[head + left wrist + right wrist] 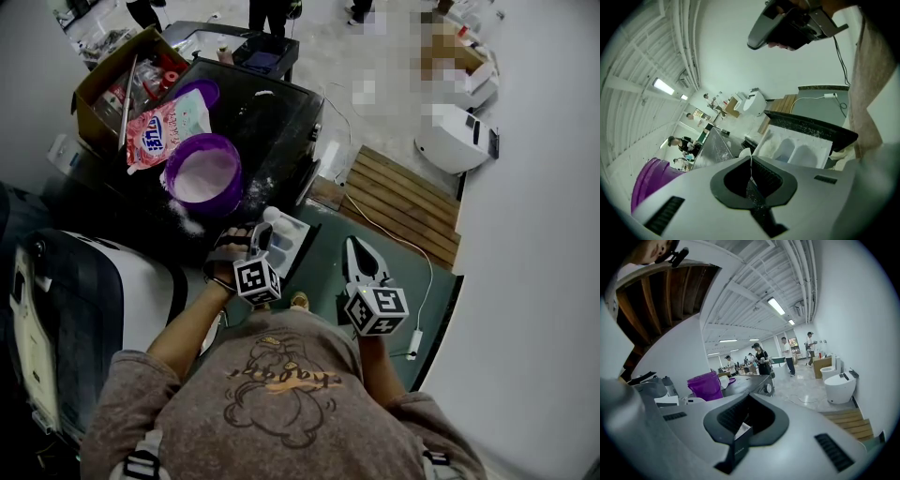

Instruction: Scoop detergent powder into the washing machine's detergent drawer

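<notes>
Jaws of left gripper (251,242) pinch scoop (273,217) — powder-dusted washer top (272,117), pale floor (328,47).

White walls (539,281), pale floor (328,47), wooden pallet (403,202), ceiling striplights (776,305)

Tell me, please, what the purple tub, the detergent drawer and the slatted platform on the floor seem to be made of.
Purple tub: likely plastic; smooth and slightly glossy, with one even colour and a moulded rim.
Detergent drawer: probably white moulded plastic; its compartments have rounded, seamless walls.
Slatted platform: wood by its look; brown parallel boards with a matte surface.
</notes>
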